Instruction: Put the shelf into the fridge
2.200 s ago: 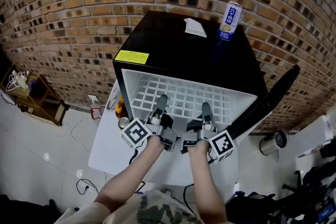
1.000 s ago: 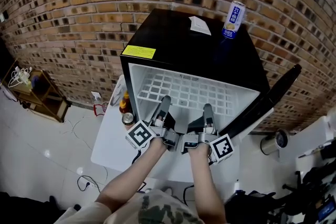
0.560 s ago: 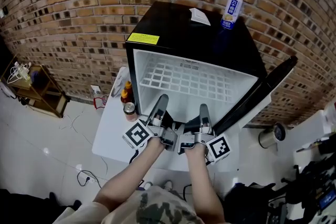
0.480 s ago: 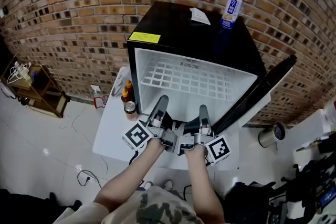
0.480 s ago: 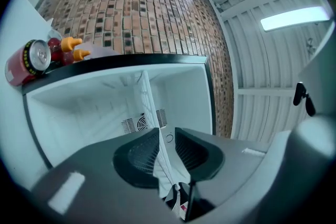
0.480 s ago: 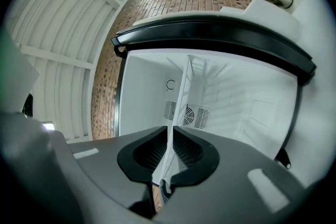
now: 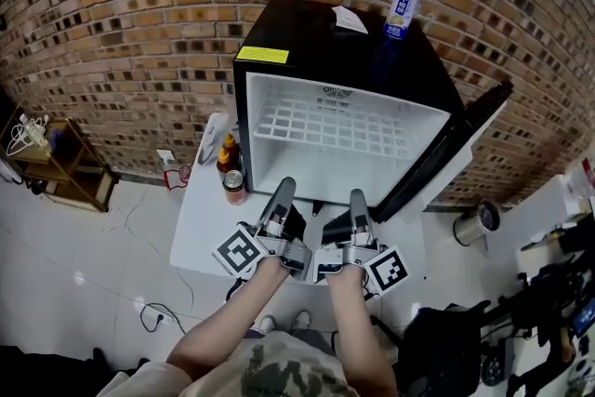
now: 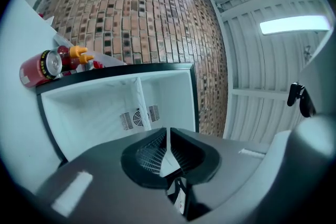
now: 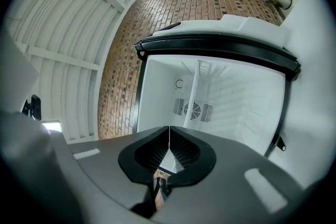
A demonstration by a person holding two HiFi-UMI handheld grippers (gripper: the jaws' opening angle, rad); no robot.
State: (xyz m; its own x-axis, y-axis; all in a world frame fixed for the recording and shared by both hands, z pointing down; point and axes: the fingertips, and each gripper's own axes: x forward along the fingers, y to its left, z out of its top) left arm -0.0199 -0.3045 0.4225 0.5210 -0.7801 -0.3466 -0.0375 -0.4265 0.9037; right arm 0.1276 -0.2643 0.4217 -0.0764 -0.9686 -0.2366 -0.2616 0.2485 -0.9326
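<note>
The black mini fridge [image 7: 344, 42] stands open, and the white wire shelf [image 7: 339, 127] lies level inside it, about halfway up. Both grippers hang side by side in front of the opening, clear of the shelf. My left gripper [image 7: 282, 191] has just been closing; its jaws now meet with nothing between them [image 8: 168, 131]. My right gripper [image 7: 357, 197] is shut and empty too [image 9: 169, 128]. In both gripper views the shelf shows edge-on as a pale bar [image 8: 140, 107] [image 9: 193, 97] across the white interior.
The fridge door [image 7: 446, 153] swings open at the right. A blue-and-white can [image 7: 401, 11] and a paper slip [image 7: 350, 19] sit on top. A red can [image 7: 232, 186] and sauce bottles [image 7: 226, 153] stand on the white table [image 7: 200, 228] left of the fridge.
Both grippers have drawn back from the fridge opening toward the person. The shelf stays inside the fridge, no longer near the fingertips.
</note>
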